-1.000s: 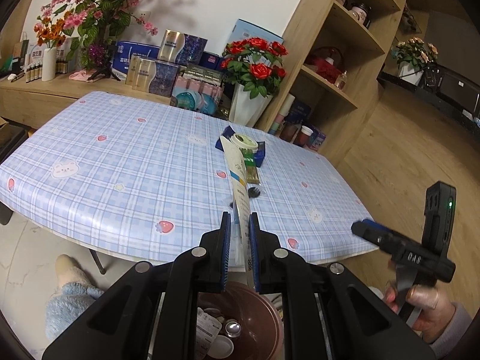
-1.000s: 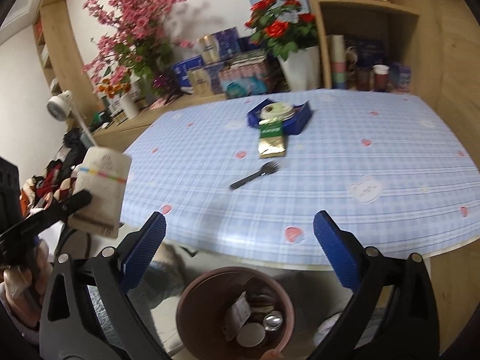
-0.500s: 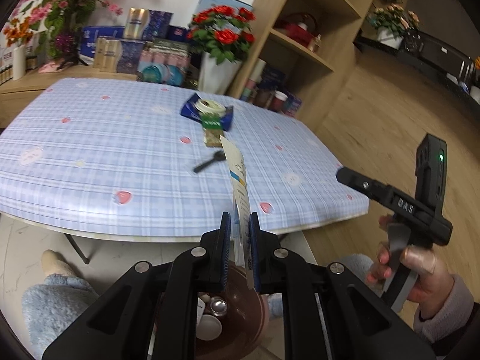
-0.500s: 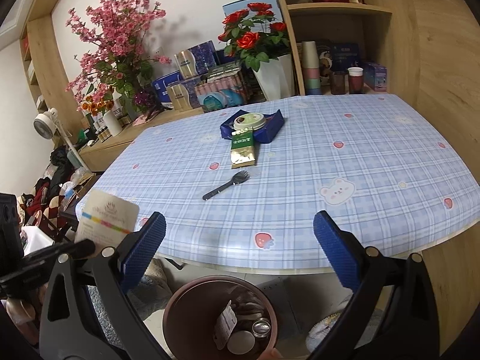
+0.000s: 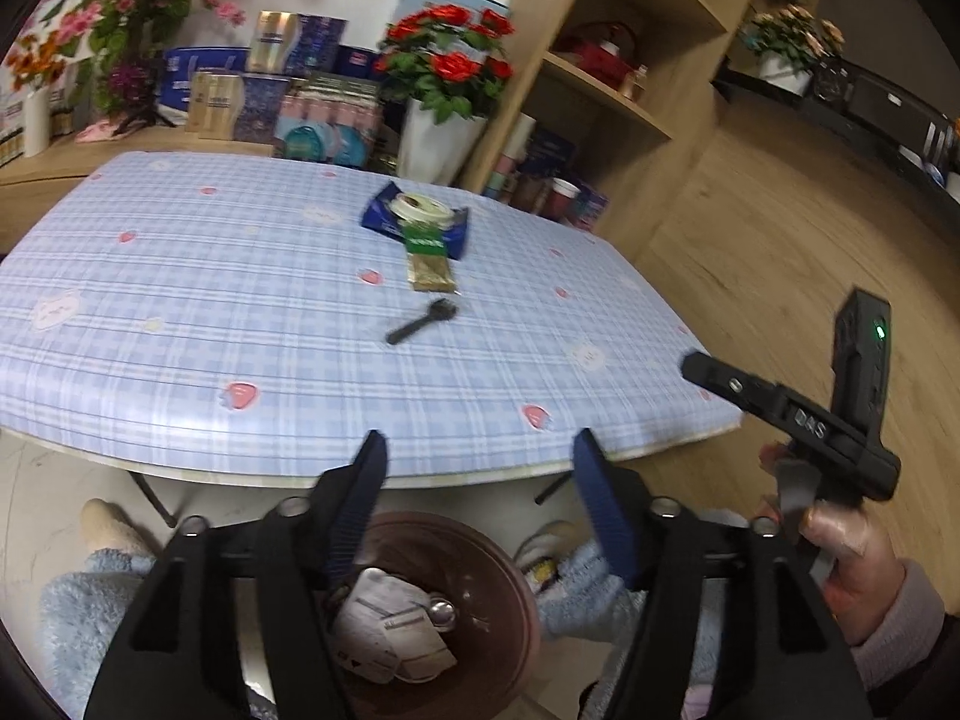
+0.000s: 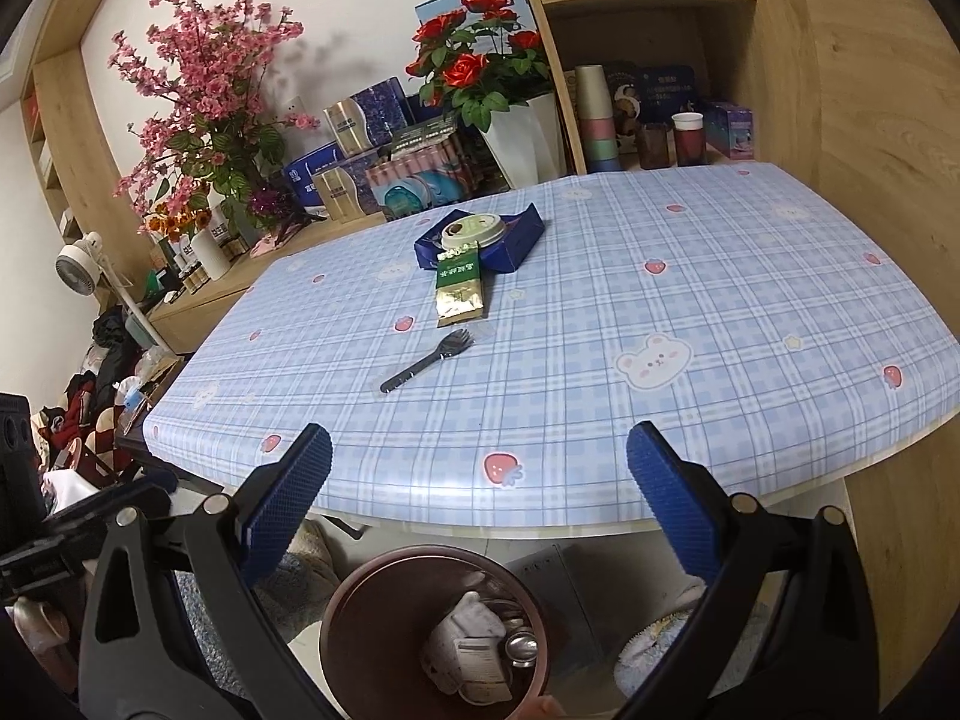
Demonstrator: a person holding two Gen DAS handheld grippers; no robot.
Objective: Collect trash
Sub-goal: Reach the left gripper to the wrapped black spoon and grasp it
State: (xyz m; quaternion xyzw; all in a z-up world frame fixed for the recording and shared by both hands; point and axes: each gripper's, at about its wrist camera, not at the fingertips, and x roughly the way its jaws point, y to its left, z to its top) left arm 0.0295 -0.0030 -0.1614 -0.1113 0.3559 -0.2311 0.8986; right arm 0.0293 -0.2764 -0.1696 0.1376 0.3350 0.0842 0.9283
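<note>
My left gripper (image 5: 480,504) is open and empty above the brown trash bin (image 5: 516,588) on the floor. A white carton (image 5: 390,630) lies in the bin among other trash. My right gripper (image 6: 477,507) is open and empty, also above the bin (image 6: 342,618). On the table lie a black plastic fork (image 6: 429,360), a green-gold tea packet (image 6: 459,291), and a blue wrapper (image 6: 516,240) with a round white lid (image 6: 471,228) on it. The right gripper shows at the right of the left wrist view (image 5: 708,378).
The table (image 6: 660,312) has a blue plaid cloth. Flower vases (image 6: 528,138), boxes and wooden shelves (image 6: 648,0) stand behind it. My slippered feet (image 5: 102,576) are beside the bin. Clutter and a fan (image 6: 78,264) lie at the left.
My left gripper opened and the white carton dropped into the bin. Both grippers shifted slightly; the right one stayed open.
</note>
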